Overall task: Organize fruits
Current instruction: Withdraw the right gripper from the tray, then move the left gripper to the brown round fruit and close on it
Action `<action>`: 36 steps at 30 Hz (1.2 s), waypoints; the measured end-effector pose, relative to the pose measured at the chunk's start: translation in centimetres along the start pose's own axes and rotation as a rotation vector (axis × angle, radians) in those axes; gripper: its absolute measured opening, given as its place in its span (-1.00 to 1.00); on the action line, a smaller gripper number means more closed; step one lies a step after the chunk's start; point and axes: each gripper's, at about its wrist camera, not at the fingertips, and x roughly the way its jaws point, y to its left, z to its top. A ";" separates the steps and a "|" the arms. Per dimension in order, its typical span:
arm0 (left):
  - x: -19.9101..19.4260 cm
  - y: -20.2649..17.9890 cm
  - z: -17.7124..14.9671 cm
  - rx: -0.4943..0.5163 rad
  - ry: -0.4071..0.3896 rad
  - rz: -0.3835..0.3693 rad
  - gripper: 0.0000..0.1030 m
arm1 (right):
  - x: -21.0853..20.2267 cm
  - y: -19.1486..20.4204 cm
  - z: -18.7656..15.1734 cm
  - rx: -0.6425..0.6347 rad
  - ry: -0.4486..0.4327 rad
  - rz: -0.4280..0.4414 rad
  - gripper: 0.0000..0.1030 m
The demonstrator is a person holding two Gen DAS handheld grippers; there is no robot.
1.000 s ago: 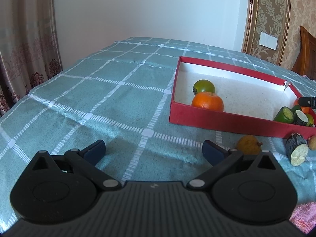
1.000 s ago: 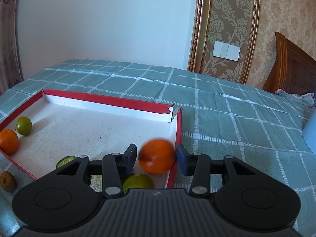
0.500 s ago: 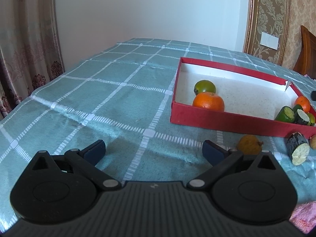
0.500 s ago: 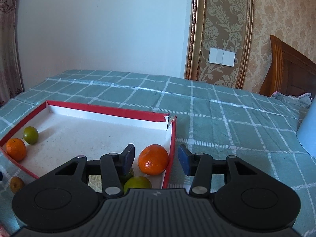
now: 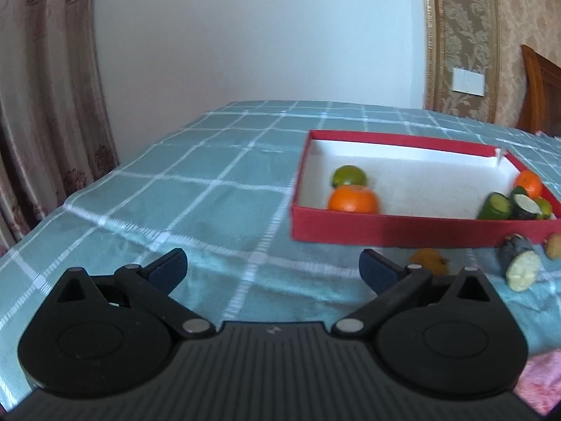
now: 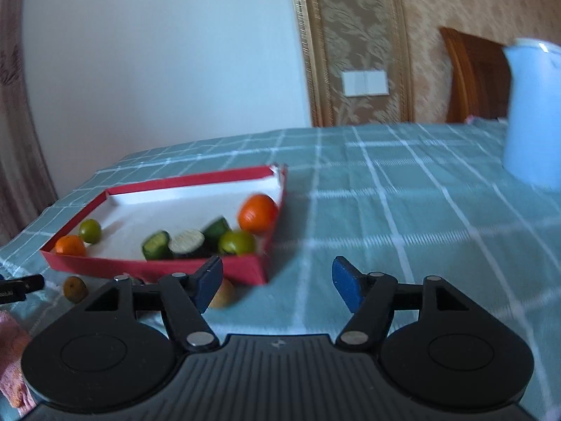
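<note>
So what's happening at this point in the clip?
A person is sorting fruit into a red box with two handheld grippers. The right gripper is opening with nothing between its jaws; an orange sits in the box's corner. The left gripper hangs open and empty. A brownish fruit and a cut piece lie outside.
</note>
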 end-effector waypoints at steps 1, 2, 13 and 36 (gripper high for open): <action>-0.2 -0.4 0.1 0.003 0.003 -0.019 1.00 | 0.0 -0.3 0.0 0.025 0.004 0.006 0.33; -0.5 -0.7 0.2 0.005 0.003 -0.035 1.00 | -0.1 -0.6 0.1 0.039 -0.009 0.010 0.33; -1.2 -5.8 1.3 0.068 0.023 -0.119 1.00 | 0.1 -2.2 -0.2 0.134 -0.006 0.050 0.34; 2.4 -7.4 0.9 0.062 0.158 -0.077 1.00 | 0.0 -2.5 -0.2 0.156 -0.008 0.080 0.35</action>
